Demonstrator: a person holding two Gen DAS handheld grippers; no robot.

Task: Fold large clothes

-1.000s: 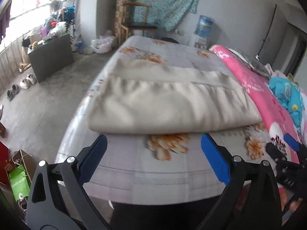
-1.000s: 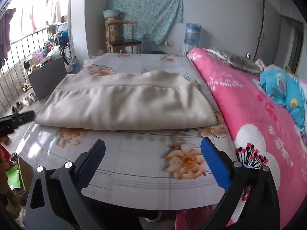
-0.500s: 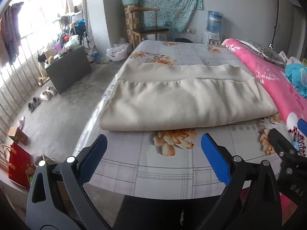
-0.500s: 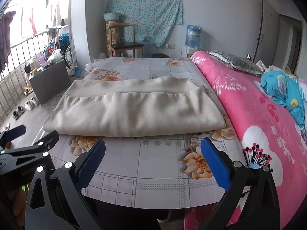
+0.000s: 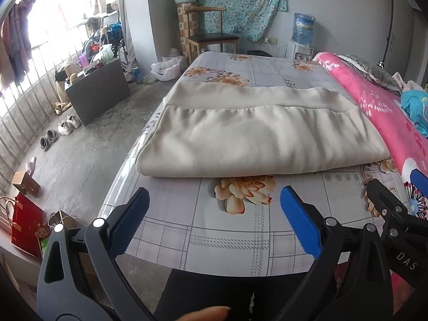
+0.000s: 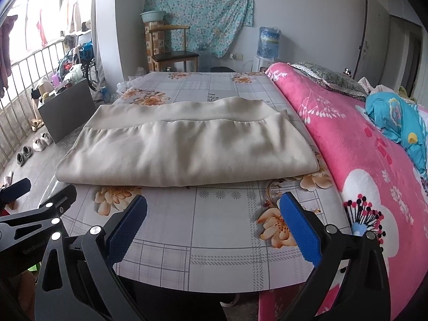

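Observation:
A large beige garment (image 5: pixel 256 133) lies folded into a flat rectangle on the floral grey tablecloth (image 5: pixel 230 230); it also shows in the right wrist view (image 6: pixel 187 149). My left gripper (image 5: pixel 214 200) is open and empty, held back from the garment's near fold above the table's front part. My right gripper (image 6: pixel 214 208) is open and empty, likewise short of the near fold. The right gripper's fingers (image 5: pixel 385 203) show at the right edge of the left wrist view, and the left gripper's fingers (image 6: pixel 53 206) at the left edge of the right wrist view.
A pink floral blanket (image 6: pixel 361 160) with a blue garment (image 6: pixel 398 123) on it lies to the right of the table. A wooden chair (image 6: pixel 171 56) and a water dispenser (image 6: pixel 267 42) stand beyond the far end. A dark cabinet (image 5: pixel 96 91), shoes (image 5: pixel 64 128) and bags (image 5: pixel 26 227) are on the floor at left.
Both grippers have drawn back and risen from the garment, so more of the tablecloth shows before it. The garment lies as before. Both stay open.

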